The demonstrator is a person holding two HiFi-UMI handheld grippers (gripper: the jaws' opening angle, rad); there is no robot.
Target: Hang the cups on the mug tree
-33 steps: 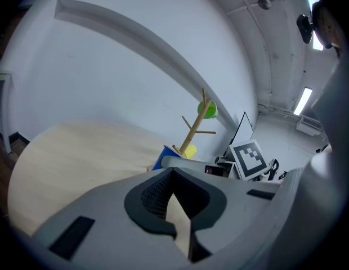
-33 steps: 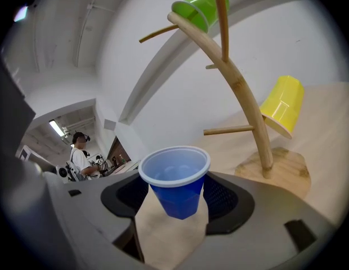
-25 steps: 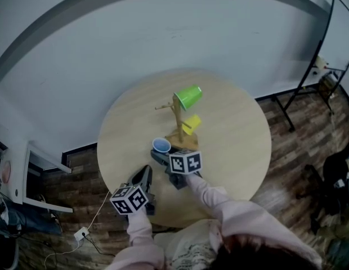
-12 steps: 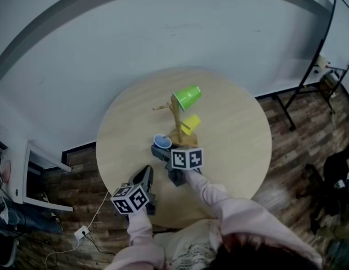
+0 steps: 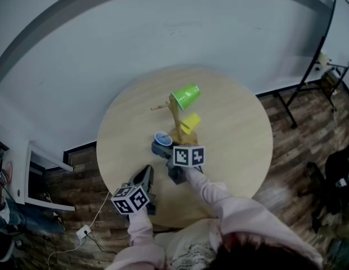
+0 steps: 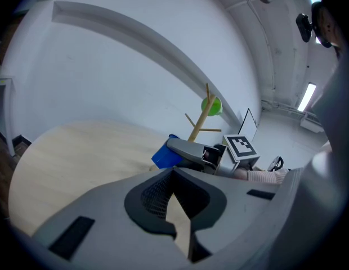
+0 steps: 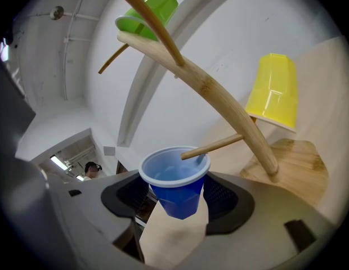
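Right, my right gripper (image 7: 175,197) is clamped on the blue cup (image 7: 174,176): the two jaws press its sides from left and right, and the cup's open mouth faces up and away from me. Just ahead of those jaws stands the mug tree (image 7: 219,103), its wooden trunk leaning up and to the left in the right gripper view. One low peg (image 7: 219,145) reaches from the trunk over the cup's rim, so its tip sits inside the cup's mouth. I cannot tell whether the tip touches the inner wall.

Up and to the right of the held cup, the yellow cup (image 7: 273,91) hangs mouth down on another peg. High above the jaws and a little left, the green cup (image 7: 149,13) sits on a top peg. The tree's flat wooden base (image 7: 292,167) lies low to the right of the gripper, on the round table (image 5: 236,145).

My left gripper (image 6: 174,173) hangs low over the table, nearer the person and to the left of the right one. Its jaw tips meet, with nothing between them. From it, the blue cup and the tree lie ahead and slightly right.
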